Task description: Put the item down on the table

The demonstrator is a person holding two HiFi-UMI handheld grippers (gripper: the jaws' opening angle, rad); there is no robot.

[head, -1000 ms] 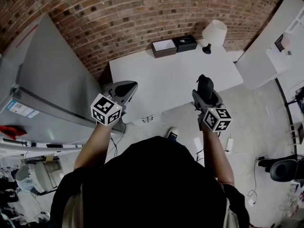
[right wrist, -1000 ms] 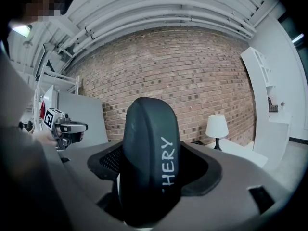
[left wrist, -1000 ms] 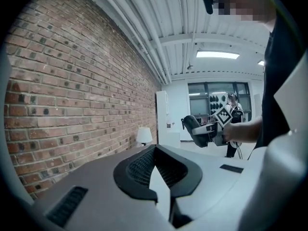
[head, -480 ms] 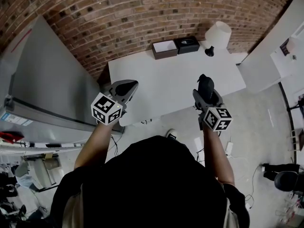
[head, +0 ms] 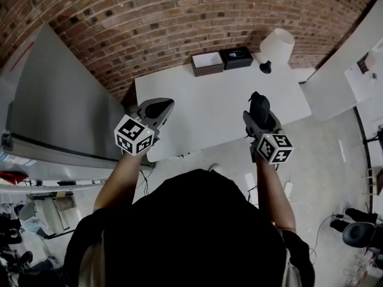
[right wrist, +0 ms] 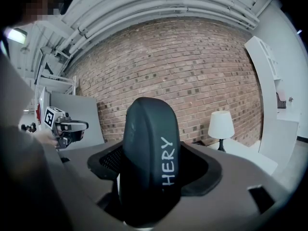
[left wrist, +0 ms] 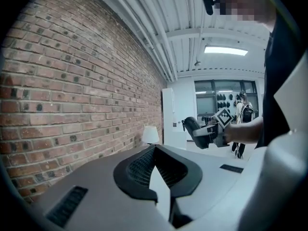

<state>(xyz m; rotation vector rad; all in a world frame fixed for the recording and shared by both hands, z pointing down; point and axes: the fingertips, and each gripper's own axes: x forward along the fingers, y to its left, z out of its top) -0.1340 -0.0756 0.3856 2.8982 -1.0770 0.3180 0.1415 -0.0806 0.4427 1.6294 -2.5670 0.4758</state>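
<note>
My right gripper is shut on a dark rounded item with the white letters "HERY" on its edge. In the head view the item hangs above the near right part of the white table. My left gripper hovers over the table's near left corner. Its jaws are together with nothing between them. Each gripper shows in the other's view: the right gripper and the left gripper.
A white-shaded lamp stands at the table's far right corner, and two small open boxes sit against the brick wall. A large grey cabinet stands to the left and a white shelf unit to the right. Cables lie on the floor.
Both grippers keep the same pose and spacing. The head view has drifted a little, so the table sits slightly nearer and more centred.
</note>
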